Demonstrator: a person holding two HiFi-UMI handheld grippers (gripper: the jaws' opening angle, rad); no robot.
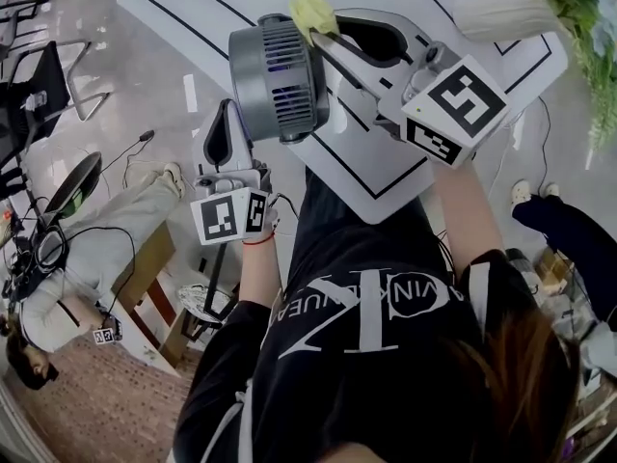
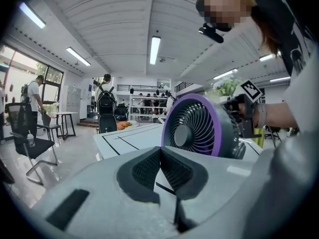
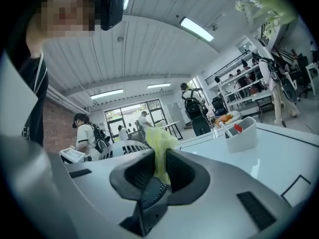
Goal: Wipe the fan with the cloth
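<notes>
A grey fan (image 1: 278, 75) with a purple front rim (image 2: 199, 128) stands at the near corner of the white table (image 1: 386, 177). My right gripper (image 1: 323, 29) is shut on a yellow cloth (image 1: 313, 13), and the cloth (image 3: 158, 142) sticks up between the jaws at the fan's upper edge. Just behind that gripper (image 3: 158, 158), to the left, the fan's grille (image 3: 119, 149) shows. My left gripper (image 1: 229, 106) is at the fan's left side; its jaws (image 2: 160, 151) meet with nothing seen between them. The fan is slightly ahead and to its right.
A white holder with pens (image 3: 241, 133) stands further along the table, and a white pot (image 1: 496, 8) with a green plant (image 1: 583, 27) sits at the far right. A seated person (image 1: 67, 278), a chair (image 1: 39, 90) and cables are on the floor at left.
</notes>
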